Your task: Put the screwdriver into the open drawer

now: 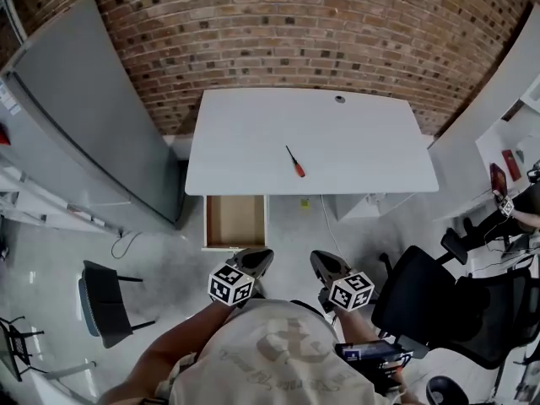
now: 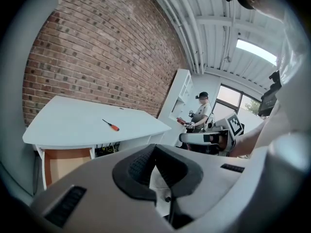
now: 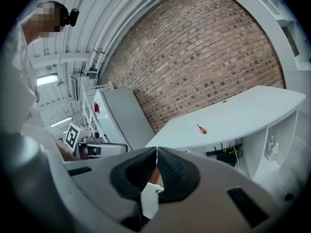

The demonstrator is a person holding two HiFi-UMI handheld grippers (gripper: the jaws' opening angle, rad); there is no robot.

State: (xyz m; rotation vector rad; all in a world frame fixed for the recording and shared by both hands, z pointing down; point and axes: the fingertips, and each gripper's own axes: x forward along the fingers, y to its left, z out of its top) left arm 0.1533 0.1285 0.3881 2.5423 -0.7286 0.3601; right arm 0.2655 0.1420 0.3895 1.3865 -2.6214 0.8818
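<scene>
Holding both tools low in front of my chest, I read the left gripper (image 2: 155,147) as clenched, its dark ribbed pads meeting at the tips with nothing between them. The right gripper (image 3: 156,150) is clenched the same way and is just as empty. From the head view both sit side by side, short of the front edge of the white worktop (image 1: 354,133) and well apart from anything on it. Just ahead of the left gripper is the open drawer (image 1: 235,219), pulled out under the worktop's left front; its wood-coloured bottom looks bare. Further out, near the middle of the worktop, lies the screwdriver (image 1: 295,162). It lies flat and alone, with its orange handle toward me and its dark shaft pointing away toward the brick wall (image 1: 278,32). It is beyond the drawer and to the right of it. I judge this to be the approach, with the pick not yet begun. Next I would spread the jaws of one gripper, probably the right, reach over the front edge and close across the thicker handle, not the thin shaft. Then I would carry it back and left, and lower it into the drawer.
</scene>
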